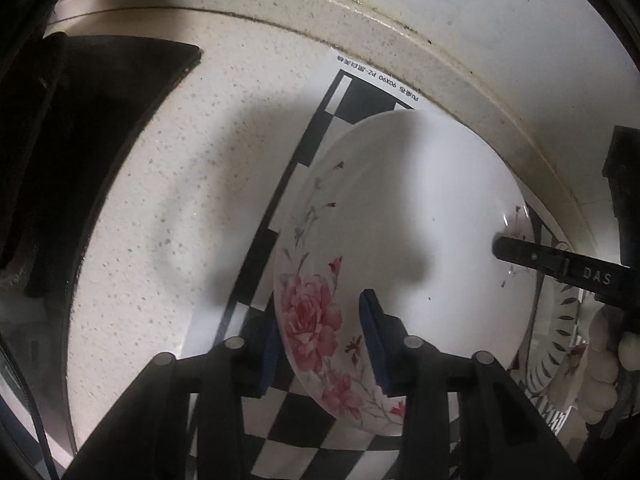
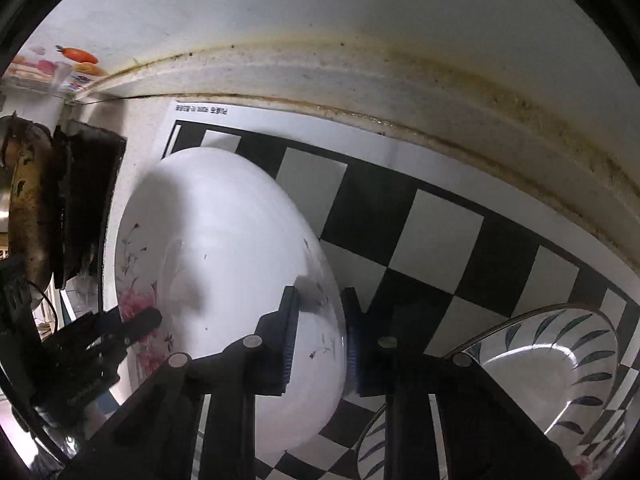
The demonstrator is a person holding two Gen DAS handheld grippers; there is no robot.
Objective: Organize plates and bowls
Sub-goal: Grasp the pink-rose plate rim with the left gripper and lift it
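A white plate with pink flowers [image 1: 404, 240] is held up off the checkered mat [image 1: 304, 432] by both grippers. My left gripper [image 1: 320, 344] is shut on its near rim by the pink flowers. My right gripper [image 2: 320, 340] is shut on the opposite rim of the same plate [image 2: 224, 248]; its finger also shows in the left wrist view [image 1: 532, 256]. The left gripper shows in the right wrist view [image 2: 132, 324] at the plate's far edge. A plate with dark leaf marks [image 2: 560, 364] lies on the mat at lower right.
The black-and-white mat [image 2: 440, 224] lies on a speckled counter [image 1: 168, 184] against a stained wall edge [image 2: 440, 92]. A dark stove with a worn pan [image 2: 36, 200] stands at the left. More leaf-patterned dishes [image 1: 560, 320] sit at the right.
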